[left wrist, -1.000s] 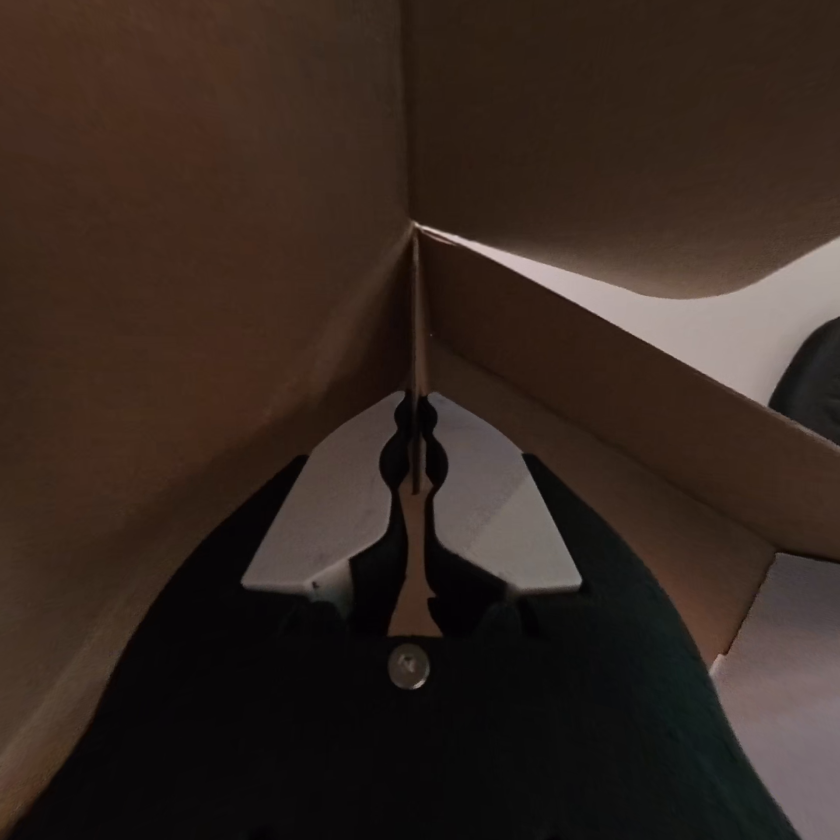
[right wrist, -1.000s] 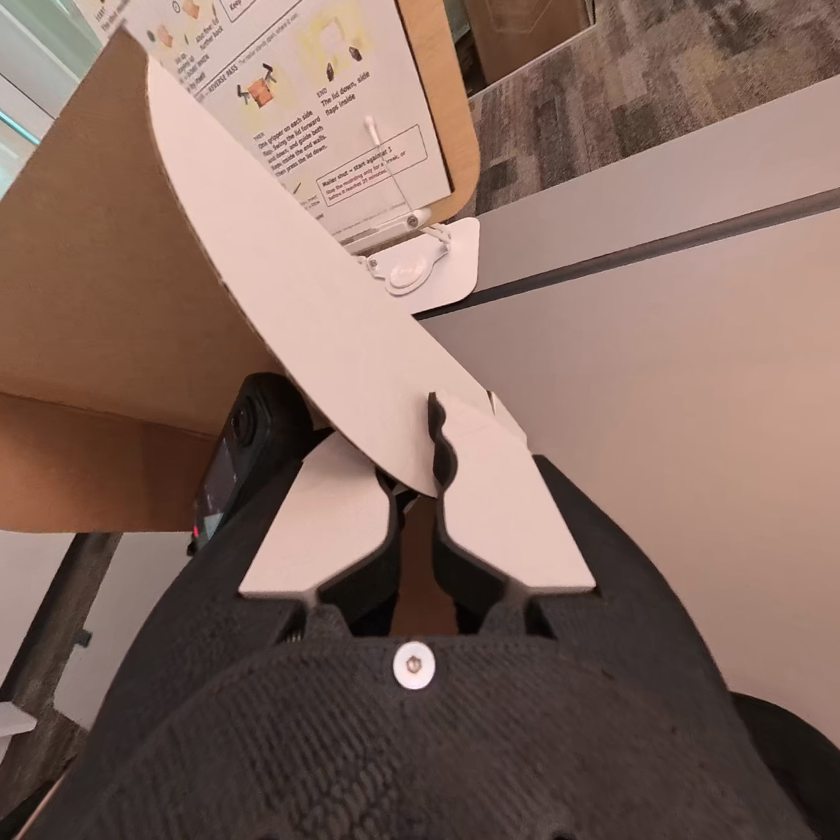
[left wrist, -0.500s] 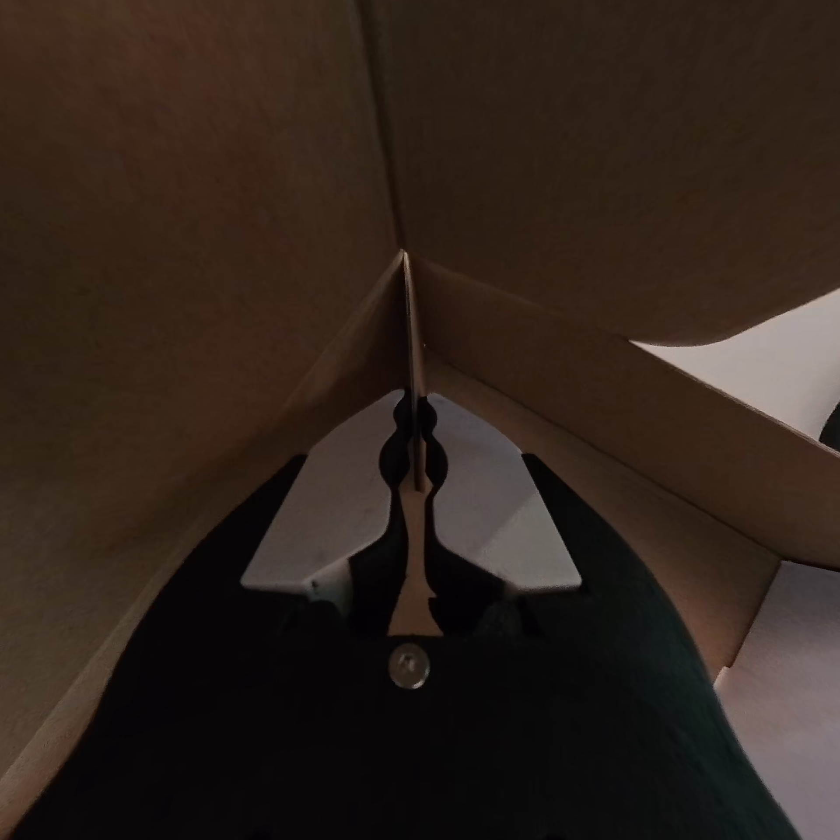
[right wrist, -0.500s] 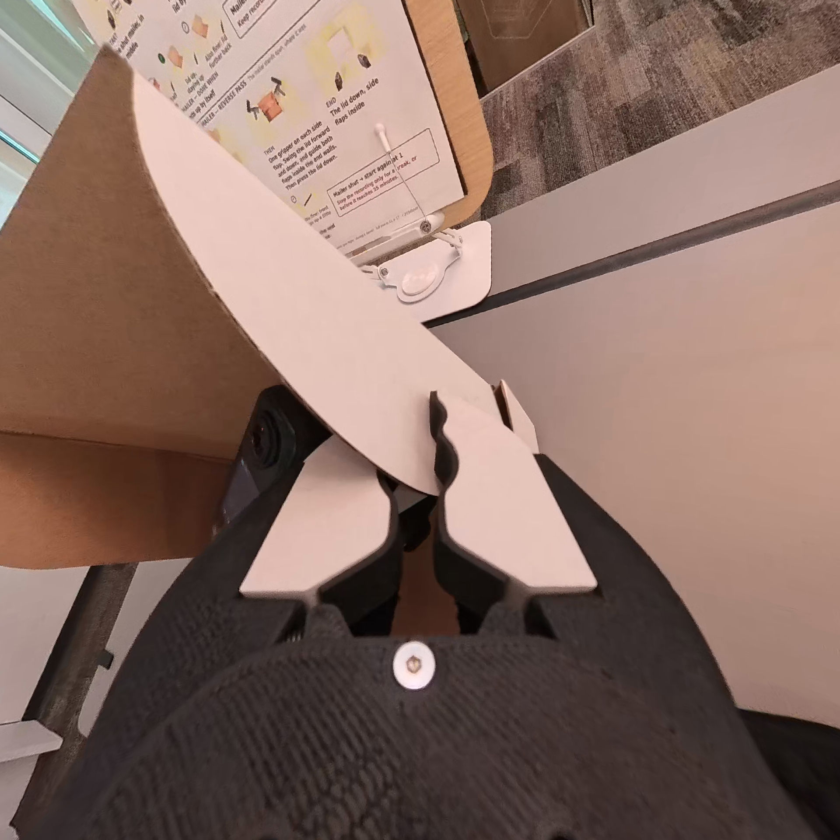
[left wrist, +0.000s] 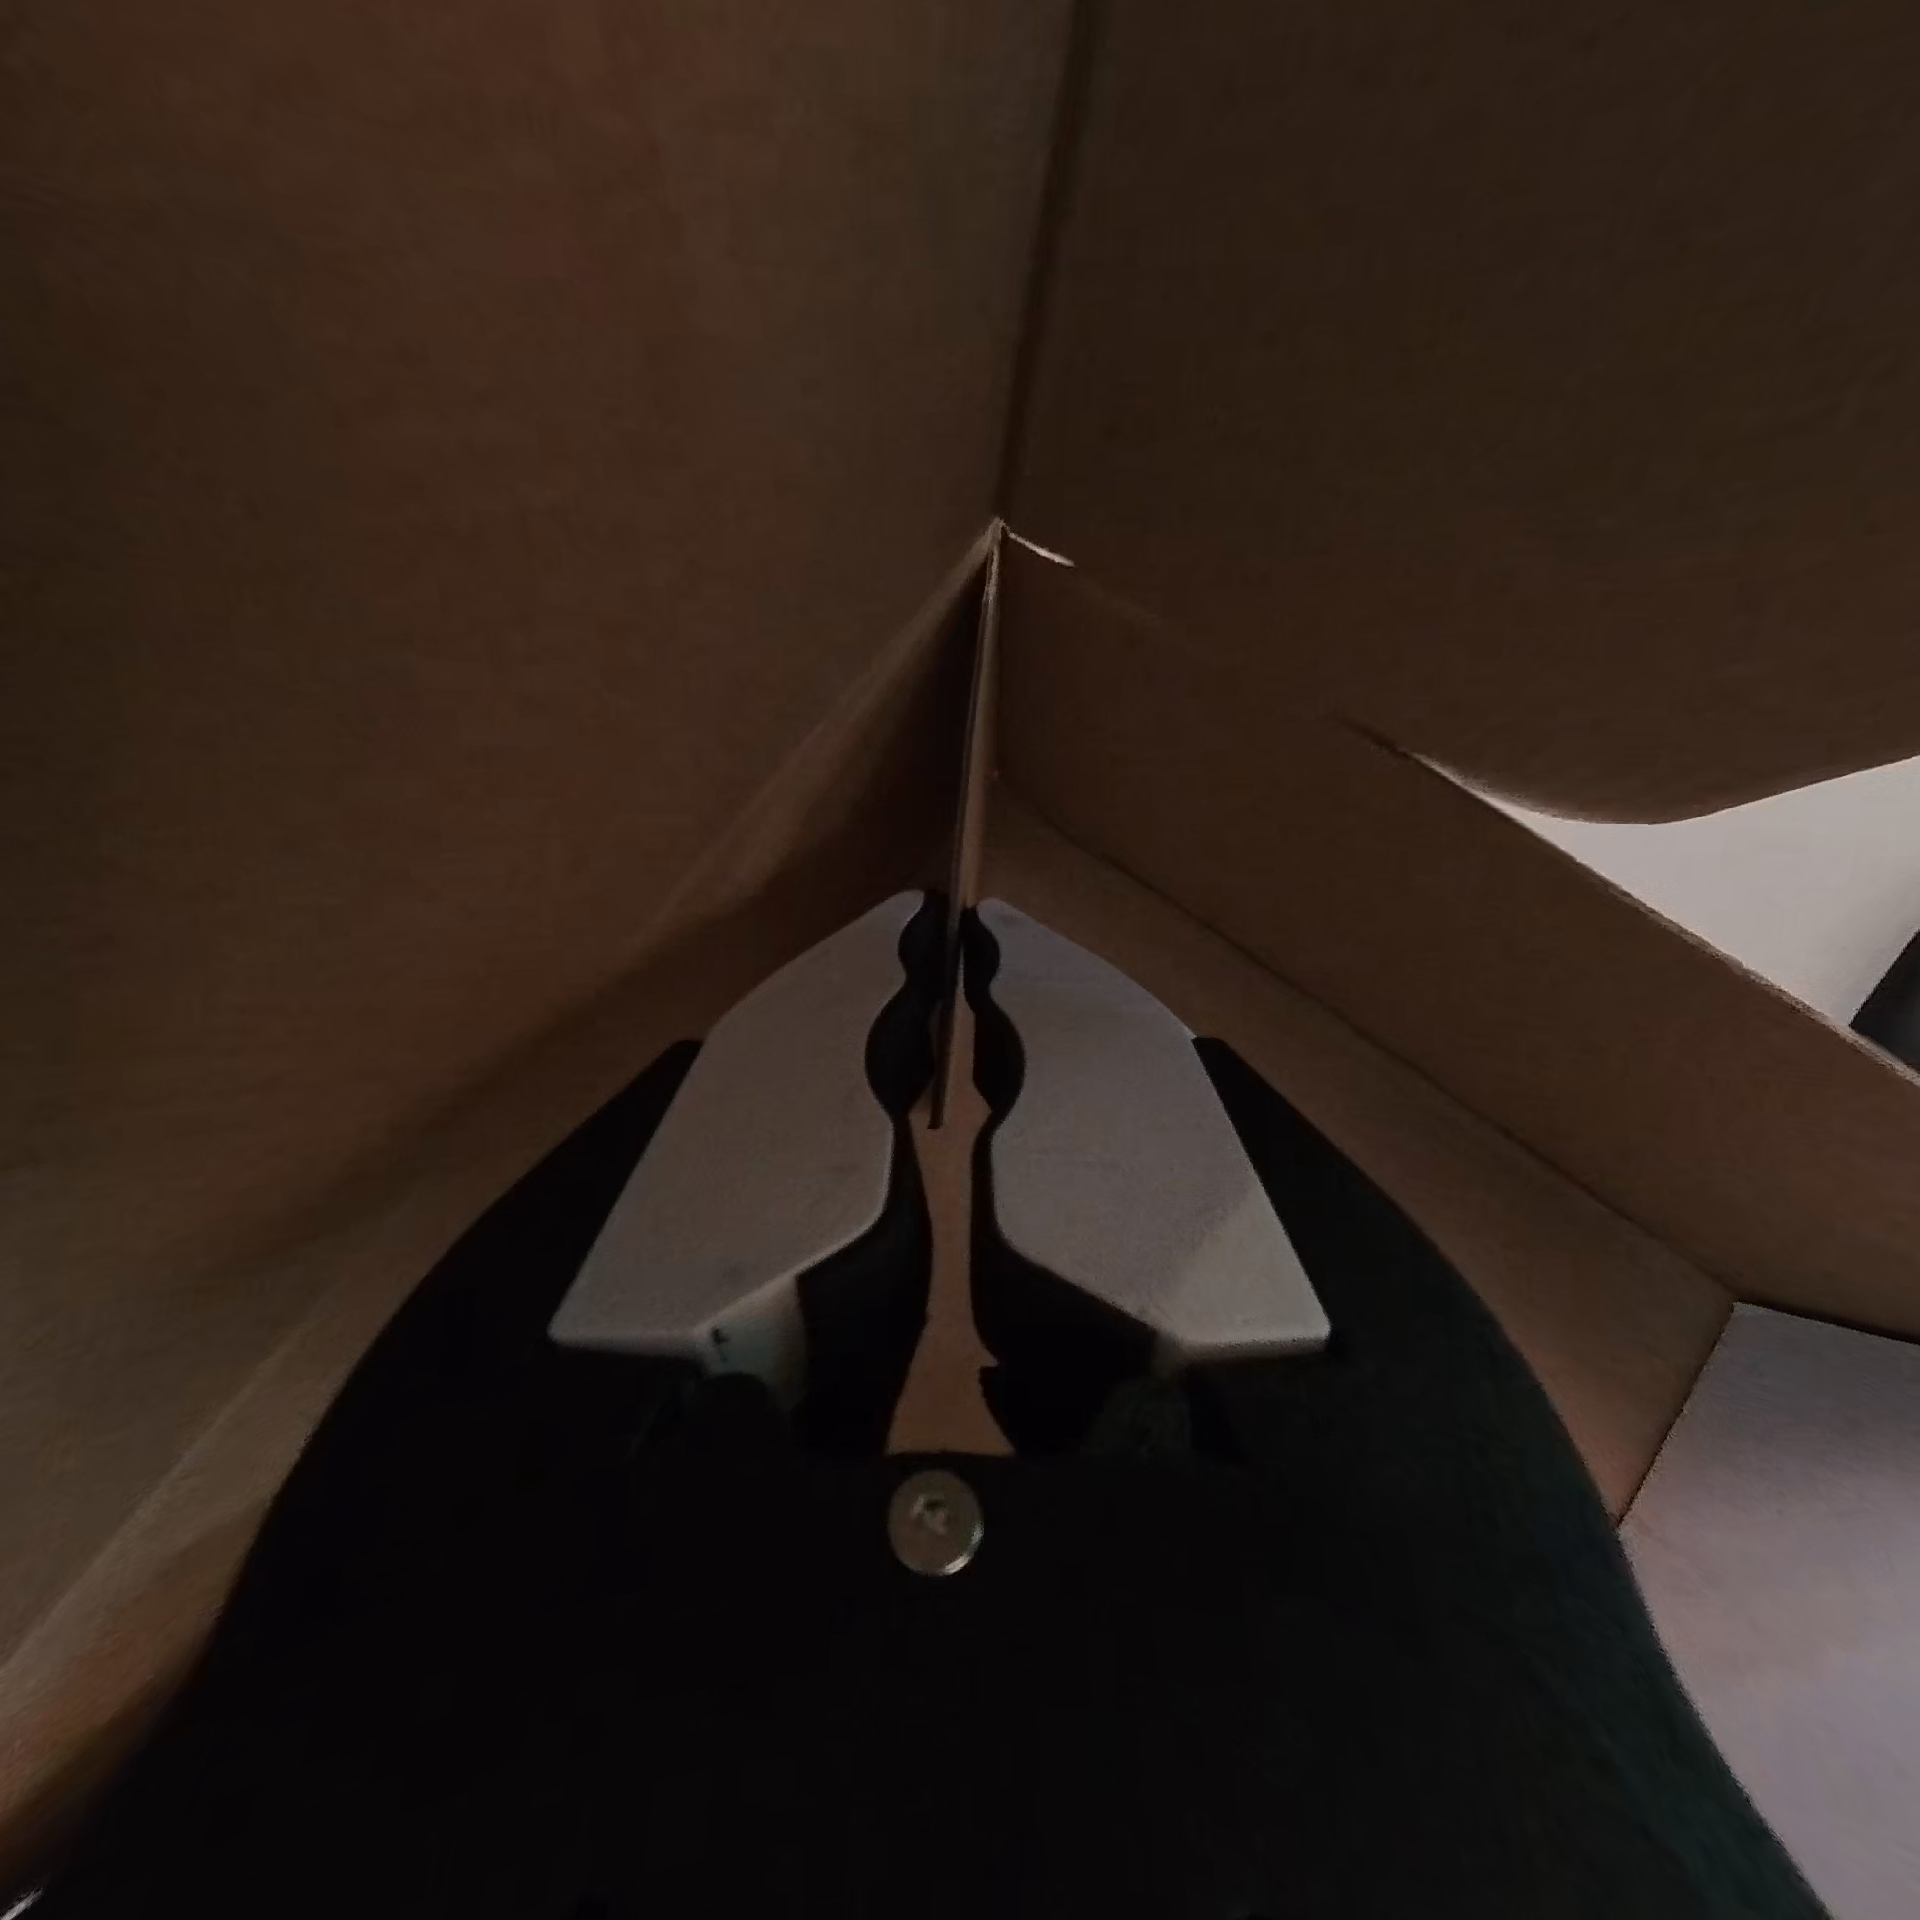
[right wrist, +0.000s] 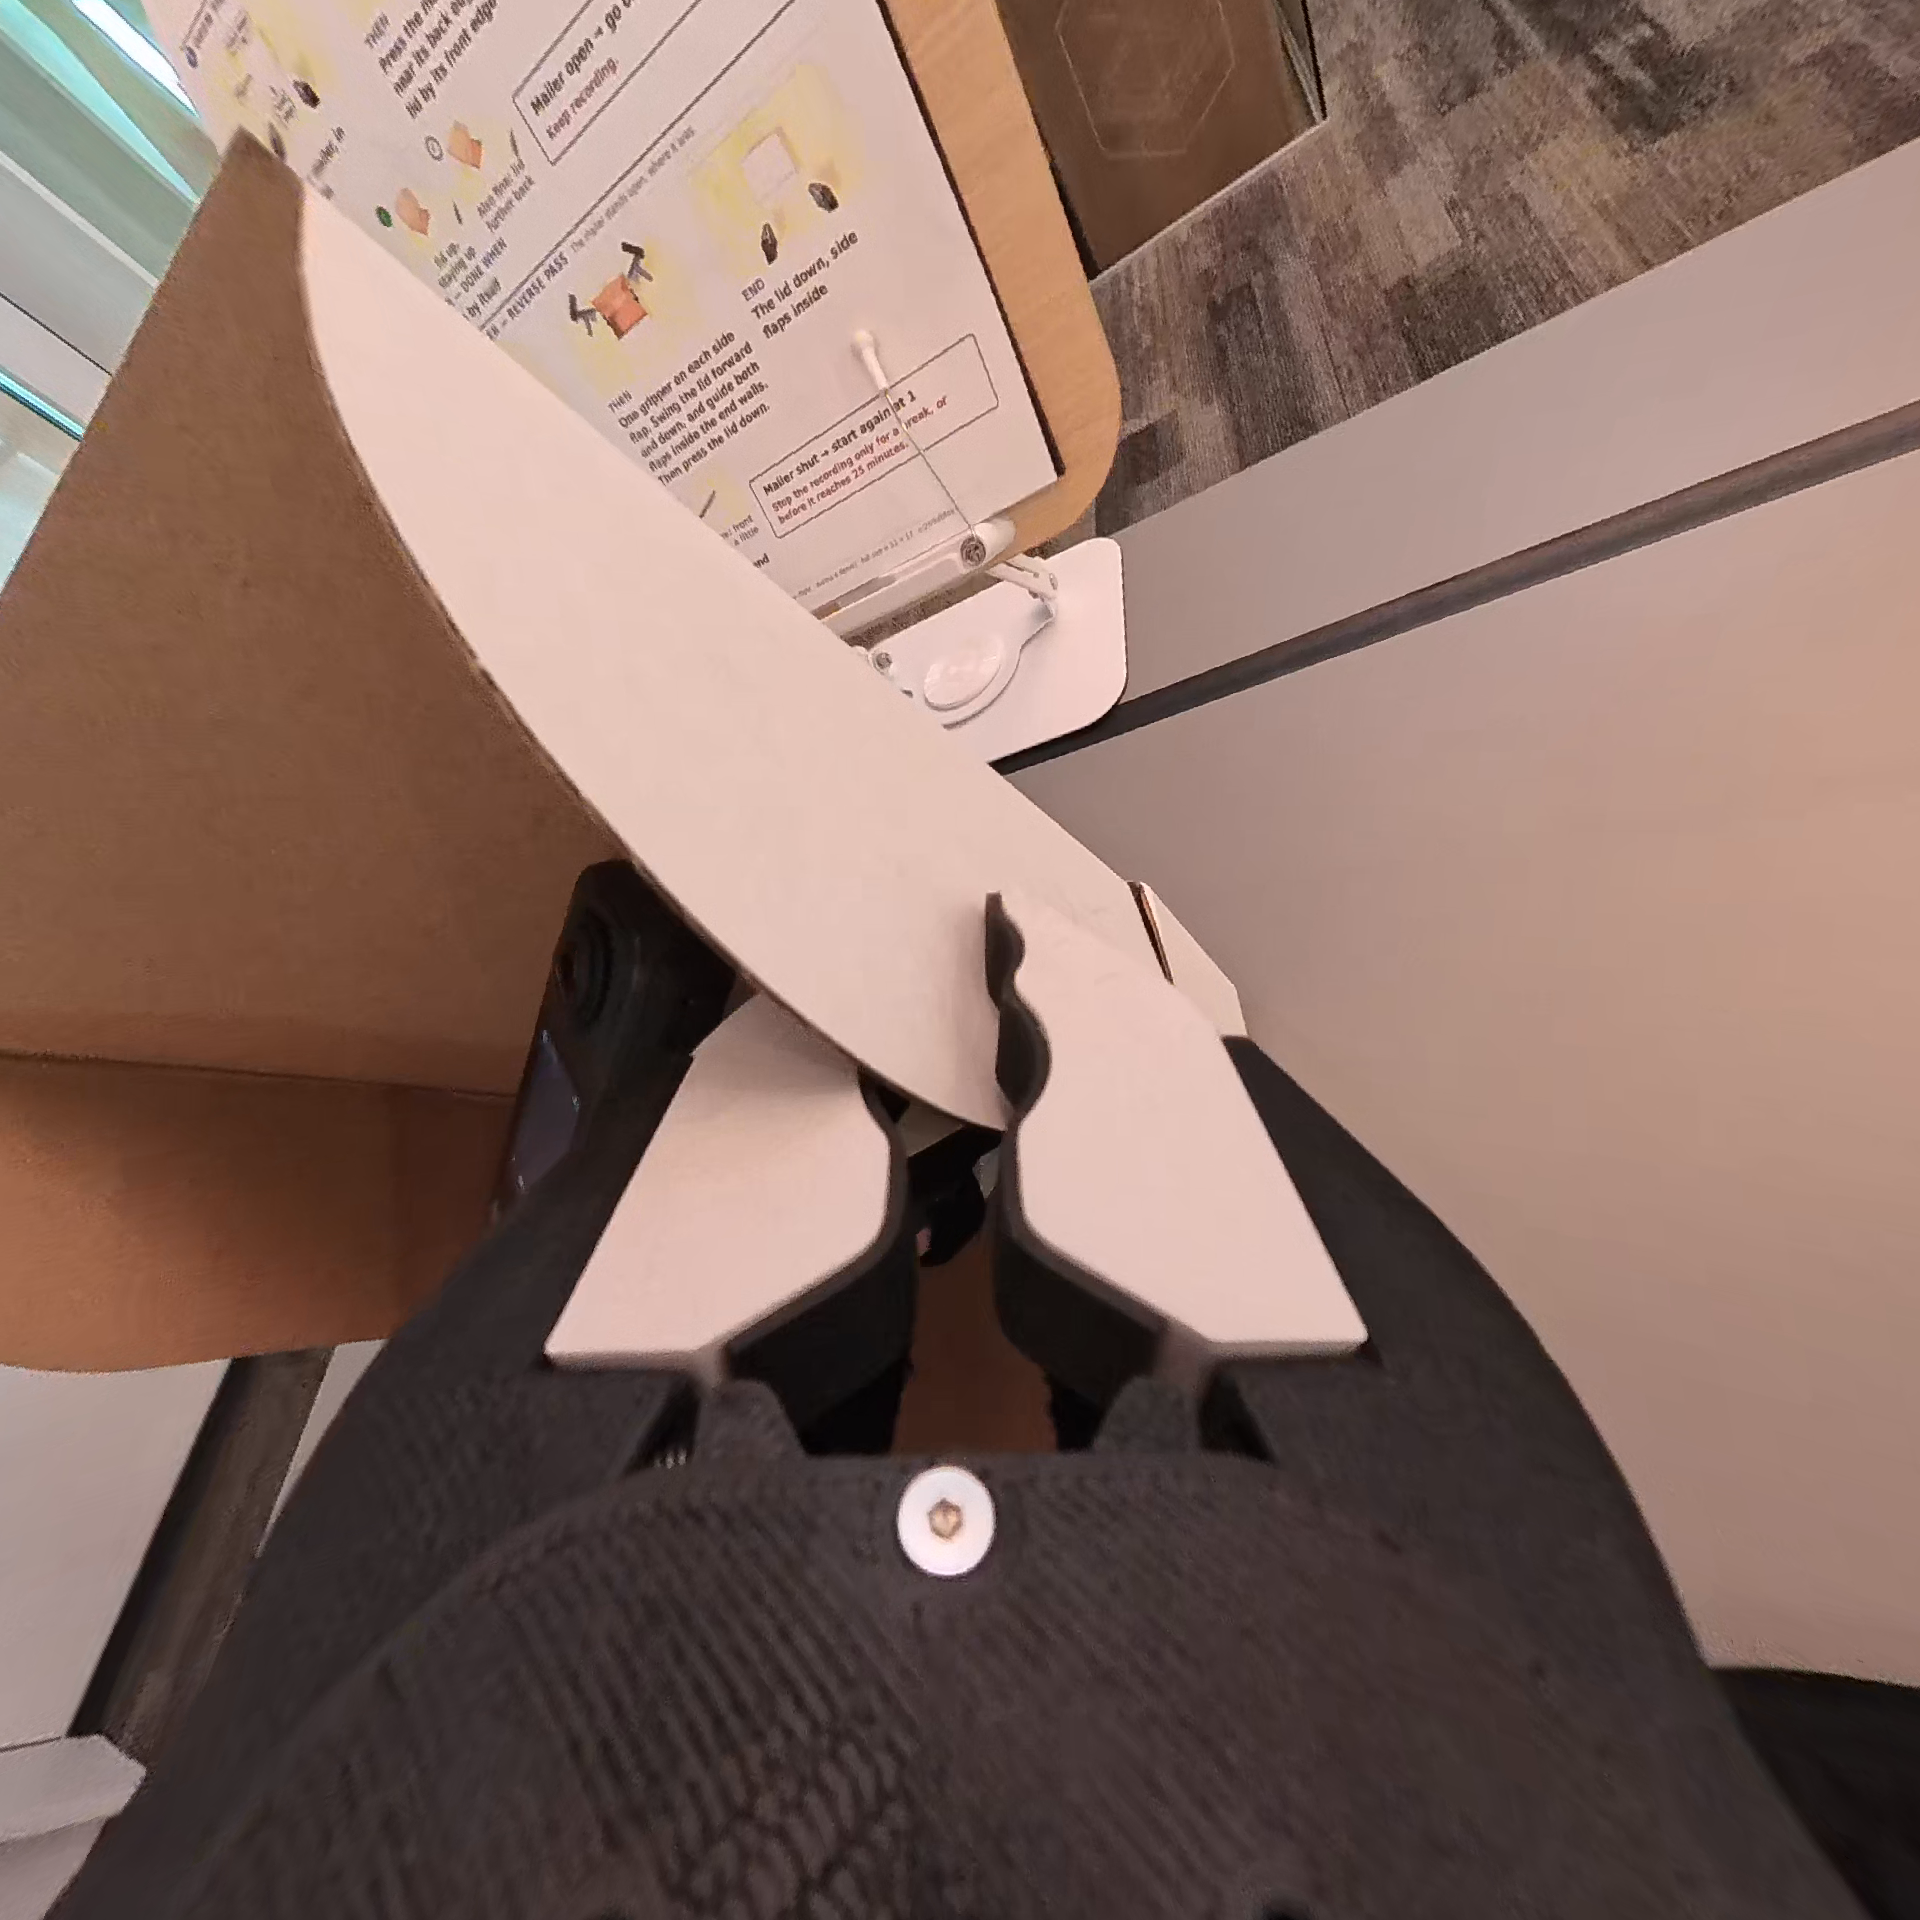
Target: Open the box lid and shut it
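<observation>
The box is brown cardboard, white on the outside. In the left wrist view my left gripper (left wrist: pixel 950 935) is shut on a thin side flap (left wrist: pixel 977 727) seen edge-on, inside the dark box. A brown panel (left wrist: pixel 1455 364) hangs overhead and a box wall (left wrist: pixel 1403 852) runs off to the right. In the right wrist view my right gripper (right wrist: pixel 951 1039) is shut on the lid's white, curved side flap (right wrist: pixel 675 675). The lid's brown underside (right wrist: pixel 260 727) spreads to the left. The flap hides my left fingertip there. The left gripper's black body (right wrist: pixel 613 997) shows under the lid.
A printed instruction sheet on a wooden board (right wrist: pixel 831 312) stands on a white base (right wrist: pixel 1081 644) at the table's far edge. The pale table (right wrist: pixel 1558 987) lies to the right and also shows in the left wrist view (left wrist: pixel 1766 873). Grey carpet (right wrist: pixel 1558 156) lies beyond.
The lid has swung lower over the box, and the bright gap above the box wall has narrowed. Both grippers keep their hold on the side flaps.
</observation>
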A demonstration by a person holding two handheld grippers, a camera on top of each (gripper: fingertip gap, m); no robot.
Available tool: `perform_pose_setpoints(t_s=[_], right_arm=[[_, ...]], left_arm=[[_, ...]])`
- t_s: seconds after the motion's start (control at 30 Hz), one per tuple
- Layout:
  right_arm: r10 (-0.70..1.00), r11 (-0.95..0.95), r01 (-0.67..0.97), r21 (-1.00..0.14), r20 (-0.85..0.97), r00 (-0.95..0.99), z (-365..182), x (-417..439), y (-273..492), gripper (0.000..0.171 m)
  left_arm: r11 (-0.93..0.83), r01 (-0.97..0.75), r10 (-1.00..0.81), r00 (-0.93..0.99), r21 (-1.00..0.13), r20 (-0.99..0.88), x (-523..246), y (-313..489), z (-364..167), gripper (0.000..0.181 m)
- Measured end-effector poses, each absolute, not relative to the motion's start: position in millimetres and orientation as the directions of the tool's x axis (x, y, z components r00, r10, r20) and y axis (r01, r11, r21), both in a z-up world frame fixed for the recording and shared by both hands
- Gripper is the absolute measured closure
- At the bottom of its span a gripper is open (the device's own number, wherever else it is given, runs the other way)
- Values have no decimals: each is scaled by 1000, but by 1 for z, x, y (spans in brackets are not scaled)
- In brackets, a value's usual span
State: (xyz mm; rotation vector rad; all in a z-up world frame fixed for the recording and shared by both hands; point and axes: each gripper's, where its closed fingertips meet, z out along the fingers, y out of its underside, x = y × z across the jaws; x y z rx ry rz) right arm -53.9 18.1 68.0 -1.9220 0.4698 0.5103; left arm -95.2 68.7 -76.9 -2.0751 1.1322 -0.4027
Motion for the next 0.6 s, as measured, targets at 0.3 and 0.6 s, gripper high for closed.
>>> perform_pose_setpoints(t_s=[0.3, 0.6], right_arm=[[-110, -401, -594, -698, -607, 787, 70, -65, 20, 156], [-155, -398, -607, -688, -601, 784, 70, -70, 23, 156]], left_arm=[[-317, -624, -825, 553, -714, -117, -96, 69, -77, 180], [-319, -618, -829, 549, -719, -104, -95, 68, -77, 180]])
